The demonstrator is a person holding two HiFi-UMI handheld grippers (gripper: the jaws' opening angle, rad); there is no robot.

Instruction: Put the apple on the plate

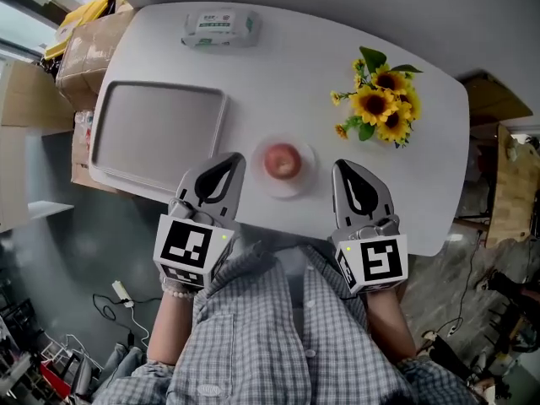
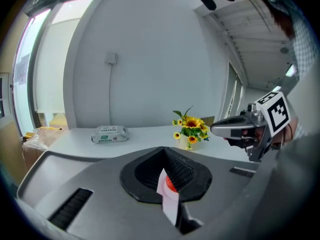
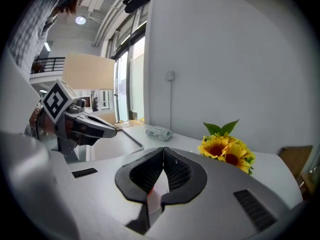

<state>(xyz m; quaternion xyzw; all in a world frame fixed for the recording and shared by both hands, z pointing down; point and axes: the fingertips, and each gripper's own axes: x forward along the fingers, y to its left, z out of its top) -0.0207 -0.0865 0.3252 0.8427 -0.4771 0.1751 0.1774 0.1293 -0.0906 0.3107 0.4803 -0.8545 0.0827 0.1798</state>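
Note:
A red apple rests on a small pale plate near the front edge of the white table. My left gripper hovers just left of the plate, shut with nothing in it. My right gripper hovers just right of the plate, also shut and empty. Neither touches the apple. In the left gripper view the jaws meet at the tip, and a sliver of the apple shows through the slit below. The right gripper shows there too.
A grey tray lies on the table's left part. A pack of wet wipes sits at the far edge. A bunch of sunflowers stands at the right. Cardboard boxes stand off the table's left side.

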